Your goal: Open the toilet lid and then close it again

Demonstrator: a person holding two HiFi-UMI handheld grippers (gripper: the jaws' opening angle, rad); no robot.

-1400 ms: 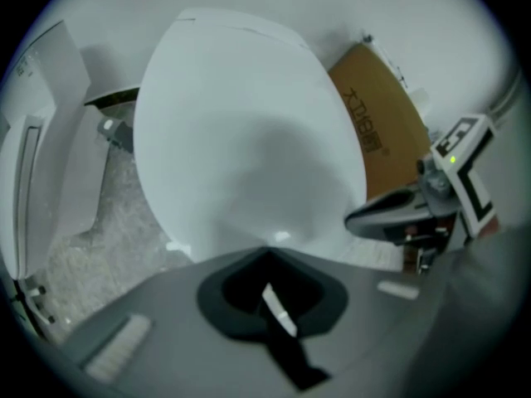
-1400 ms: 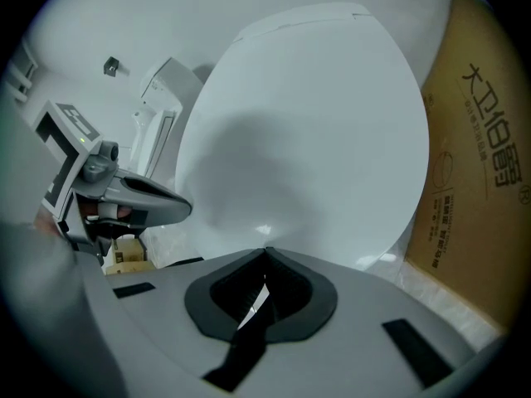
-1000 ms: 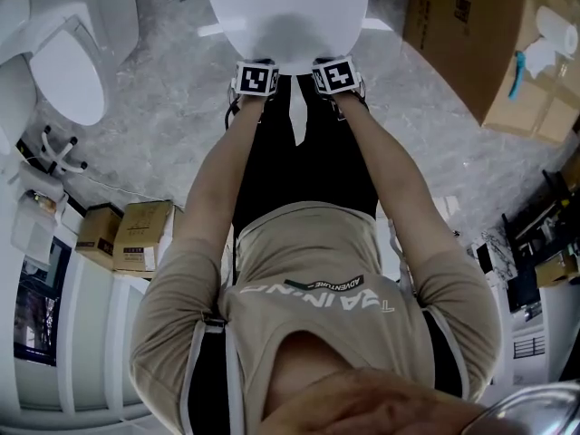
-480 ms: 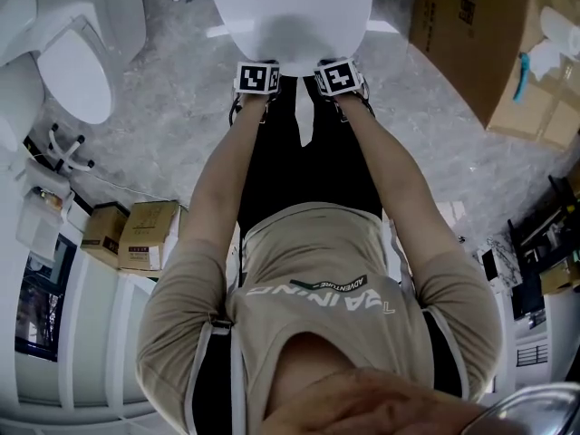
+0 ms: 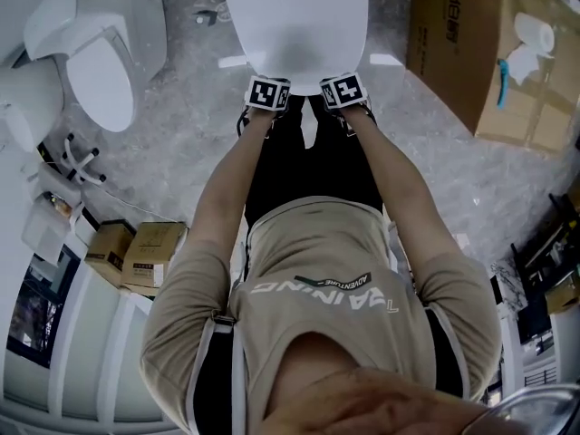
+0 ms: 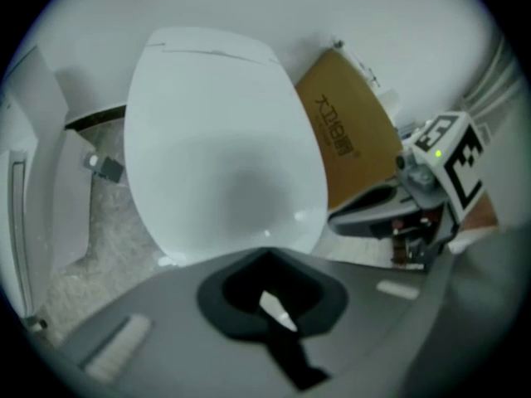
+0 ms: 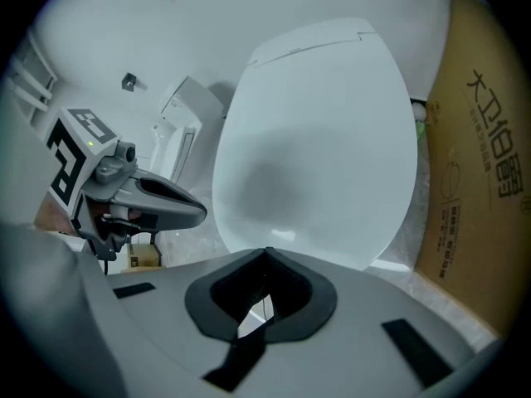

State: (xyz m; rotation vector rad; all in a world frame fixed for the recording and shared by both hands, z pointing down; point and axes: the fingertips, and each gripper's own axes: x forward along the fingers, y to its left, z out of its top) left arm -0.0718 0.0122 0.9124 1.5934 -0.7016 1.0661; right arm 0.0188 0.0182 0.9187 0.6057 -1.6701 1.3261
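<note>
The white toilet lid lies down over the bowl at the top middle of the head view. My left gripper and right gripper are side by side at the lid's front edge, marker cubes facing up. In the left gripper view the left gripper is shut, its tips right at the lid's near rim. In the right gripper view the right gripper is shut in the same way before the lid. Whether the tips touch the rim is hidden.
A second white toilet stands at the left, with a white rack below it. A large cardboard box is close on the lid's right. Small cartons sit lower left. The floor is grey marble.
The head view has shifted, so the scene sits a little lower and more to the right. Both grippers stay at the lid's front edge, slightly closer together. The lid lies as before.
</note>
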